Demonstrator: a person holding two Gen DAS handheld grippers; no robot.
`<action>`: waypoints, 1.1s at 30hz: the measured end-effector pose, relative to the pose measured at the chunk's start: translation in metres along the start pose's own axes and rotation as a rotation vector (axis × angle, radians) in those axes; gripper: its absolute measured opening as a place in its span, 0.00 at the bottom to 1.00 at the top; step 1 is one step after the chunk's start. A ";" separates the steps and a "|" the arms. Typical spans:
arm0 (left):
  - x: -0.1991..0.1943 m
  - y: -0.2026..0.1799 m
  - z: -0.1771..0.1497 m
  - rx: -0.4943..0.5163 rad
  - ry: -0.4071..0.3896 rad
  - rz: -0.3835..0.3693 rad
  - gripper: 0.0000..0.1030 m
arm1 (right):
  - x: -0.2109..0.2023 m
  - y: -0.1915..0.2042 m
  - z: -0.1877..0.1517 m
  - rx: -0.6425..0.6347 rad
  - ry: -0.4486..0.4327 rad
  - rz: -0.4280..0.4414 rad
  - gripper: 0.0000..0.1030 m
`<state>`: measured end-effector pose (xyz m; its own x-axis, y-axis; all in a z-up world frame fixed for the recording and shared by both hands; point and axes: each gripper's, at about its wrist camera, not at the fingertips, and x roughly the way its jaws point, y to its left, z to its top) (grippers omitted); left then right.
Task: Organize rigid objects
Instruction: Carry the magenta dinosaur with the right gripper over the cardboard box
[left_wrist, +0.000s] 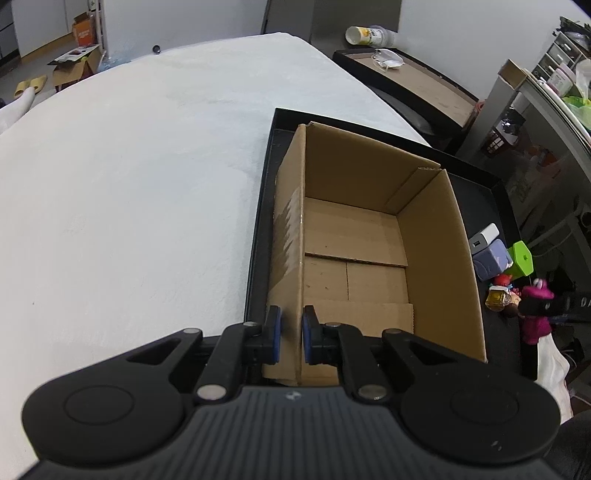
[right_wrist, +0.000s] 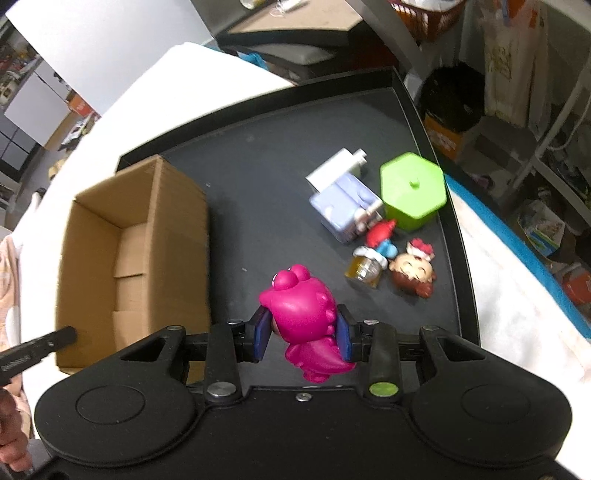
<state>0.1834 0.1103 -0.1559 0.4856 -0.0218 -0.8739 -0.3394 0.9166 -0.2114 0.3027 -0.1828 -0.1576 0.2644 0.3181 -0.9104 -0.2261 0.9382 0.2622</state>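
Note:
An open, empty cardboard box (left_wrist: 354, 240) stands in a black tray (left_wrist: 491, 199). My left gripper (left_wrist: 291, 334) is shut on the box's near left wall. In the right wrist view the box (right_wrist: 125, 258) is at the left of the tray (right_wrist: 280, 166). My right gripper (right_wrist: 301, 334) is shut on a pink dinosaur toy (right_wrist: 306, 314), held above the tray floor beside the box. The toy also shows at the right edge of the left wrist view (left_wrist: 537, 306).
On the tray's right side lie a green hexagonal container (right_wrist: 412, 190), a lilac box (right_wrist: 345, 206), a white block (right_wrist: 332, 166), a small jar (right_wrist: 364, 267), a red-and-blue figure (right_wrist: 382, 238) and a doll head (right_wrist: 413, 273). White cloth (left_wrist: 129, 184) covers the table.

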 end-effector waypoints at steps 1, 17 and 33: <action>0.000 0.001 0.001 0.004 0.000 -0.004 0.11 | -0.003 0.003 0.001 -0.003 -0.005 0.005 0.35; 0.004 0.009 0.004 0.031 0.003 -0.037 0.10 | -0.036 0.059 0.025 -0.060 -0.086 0.052 0.35; 0.005 0.009 0.010 0.048 0.002 -0.055 0.11 | -0.022 0.121 0.049 -0.128 -0.097 0.098 0.35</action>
<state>0.1913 0.1222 -0.1579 0.5006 -0.0731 -0.8626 -0.2732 0.9322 -0.2375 0.3155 -0.0697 -0.0901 0.3229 0.4246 -0.8459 -0.3706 0.8791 0.2998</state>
